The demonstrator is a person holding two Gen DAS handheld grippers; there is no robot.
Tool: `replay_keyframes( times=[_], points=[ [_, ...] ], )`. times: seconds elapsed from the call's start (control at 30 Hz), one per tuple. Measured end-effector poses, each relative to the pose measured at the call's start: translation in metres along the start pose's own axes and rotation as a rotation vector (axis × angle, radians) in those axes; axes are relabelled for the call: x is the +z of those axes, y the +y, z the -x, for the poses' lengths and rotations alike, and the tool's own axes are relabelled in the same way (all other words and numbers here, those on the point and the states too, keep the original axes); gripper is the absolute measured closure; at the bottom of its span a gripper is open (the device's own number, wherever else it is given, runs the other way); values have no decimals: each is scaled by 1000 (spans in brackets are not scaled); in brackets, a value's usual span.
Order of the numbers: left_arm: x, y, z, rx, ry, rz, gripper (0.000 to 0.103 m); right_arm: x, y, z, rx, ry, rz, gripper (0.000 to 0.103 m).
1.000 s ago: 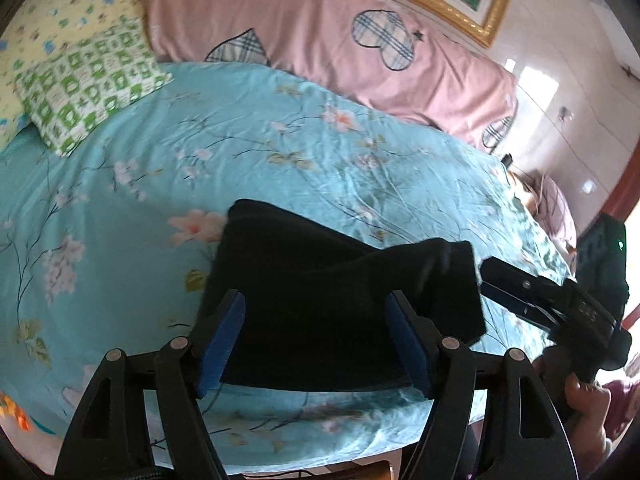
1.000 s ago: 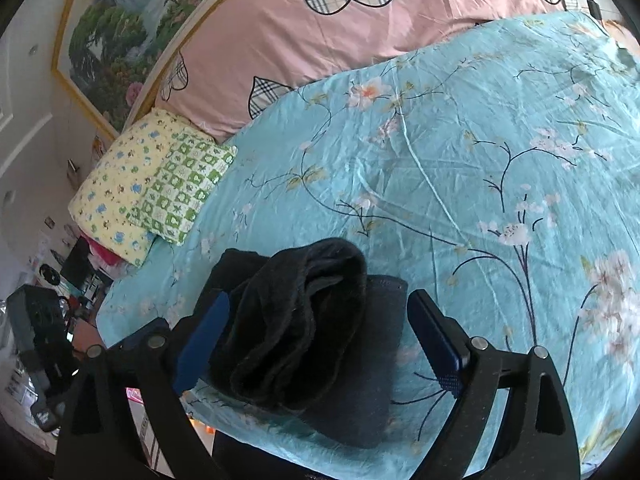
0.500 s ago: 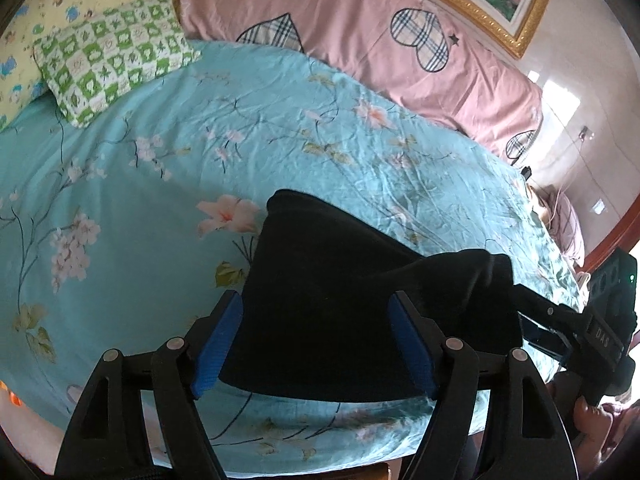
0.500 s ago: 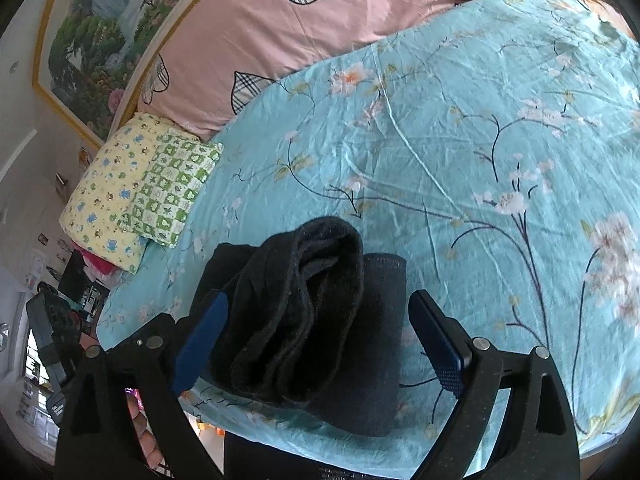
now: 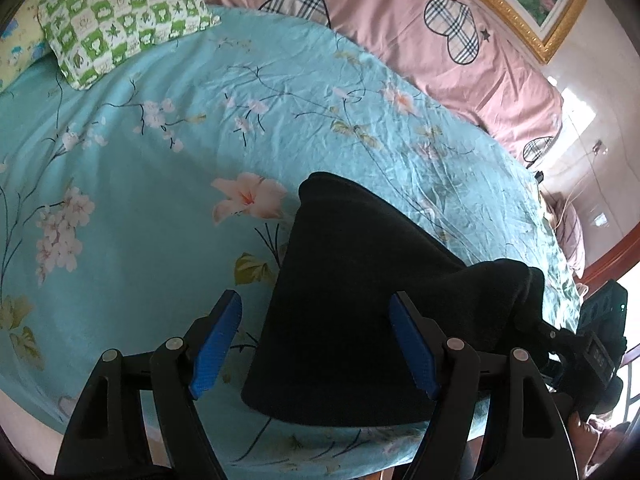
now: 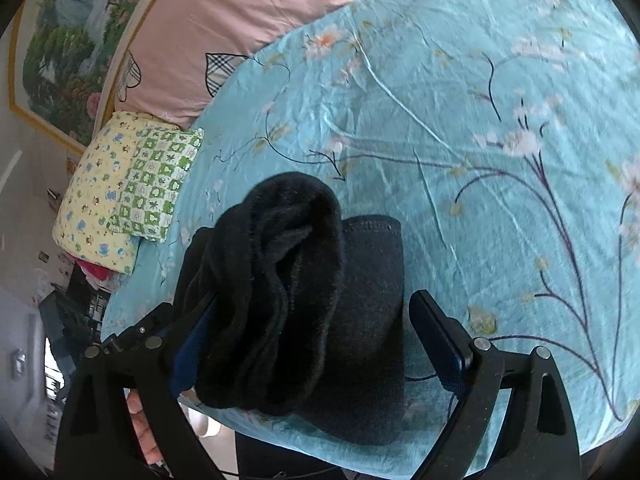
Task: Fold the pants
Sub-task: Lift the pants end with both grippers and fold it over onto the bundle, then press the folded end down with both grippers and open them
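Note:
The black pants [image 5: 352, 292] lie folded in a thick bundle near the front edge of the bed with the turquoise floral sheet [image 5: 160, 160]. My left gripper [image 5: 316, 340] is open, its blue pads [image 5: 216, 340] astride the bundle's near left edge, not clamping it. In the right wrist view the pants [image 6: 304, 300] show a rolled, fleecy end facing me. My right gripper [image 6: 316, 348] is open, its jaws either side of that end. The right gripper's body also shows in the left wrist view [image 5: 592, 352], beside the bundle's right end.
A pink quilt with plaid hearts [image 5: 400, 20] lies along the far side of the bed. A green checked pillow [image 5: 120, 20] and a yellow one [image 6: 96, 188] sit at the head. A framed picture [image 6: 64, 48] hangs on the wall. The bed's front edge is just below both grippers.
Both grippers have moved closer to the pants. The left view has shifted so the bundle sits more to the right; the right jaws now straddle the rolled end more closely.

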State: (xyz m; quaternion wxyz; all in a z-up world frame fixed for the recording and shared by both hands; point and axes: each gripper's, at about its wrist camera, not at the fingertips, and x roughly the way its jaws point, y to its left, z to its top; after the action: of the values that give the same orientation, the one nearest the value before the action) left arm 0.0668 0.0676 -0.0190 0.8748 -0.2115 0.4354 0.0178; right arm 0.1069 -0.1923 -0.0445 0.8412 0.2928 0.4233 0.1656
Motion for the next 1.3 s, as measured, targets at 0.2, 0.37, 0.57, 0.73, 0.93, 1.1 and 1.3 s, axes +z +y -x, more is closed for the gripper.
replay_keyframes(
  times=[0.2,0.37,0.57,0.73,0.93,1.1,1.3],
  points=[
    [4,1,-17,-11,41,3,24,-4,-7,-2,36,19,-1,13],
    [6,4,-31,-31,68,16,21,-9,-18,-3,75,44,18,37],
    [10,12,-48,-73,97,62,17,-16,-21,1,91,30,61,43],
    [11,9,-51,-124,105,62,40,-17,-21,0,99,17,63,44],
    [11,6,-47,-145,90,72,54,-19,-16,0,85,0,87,45],
    [10,4,-35,-153,64,77,67,-20,-8,3,79,-9,125,48],
    [16,-3,-13,-158,20,82,71,-16,3,10,95,-23,174,52]
  ],
)
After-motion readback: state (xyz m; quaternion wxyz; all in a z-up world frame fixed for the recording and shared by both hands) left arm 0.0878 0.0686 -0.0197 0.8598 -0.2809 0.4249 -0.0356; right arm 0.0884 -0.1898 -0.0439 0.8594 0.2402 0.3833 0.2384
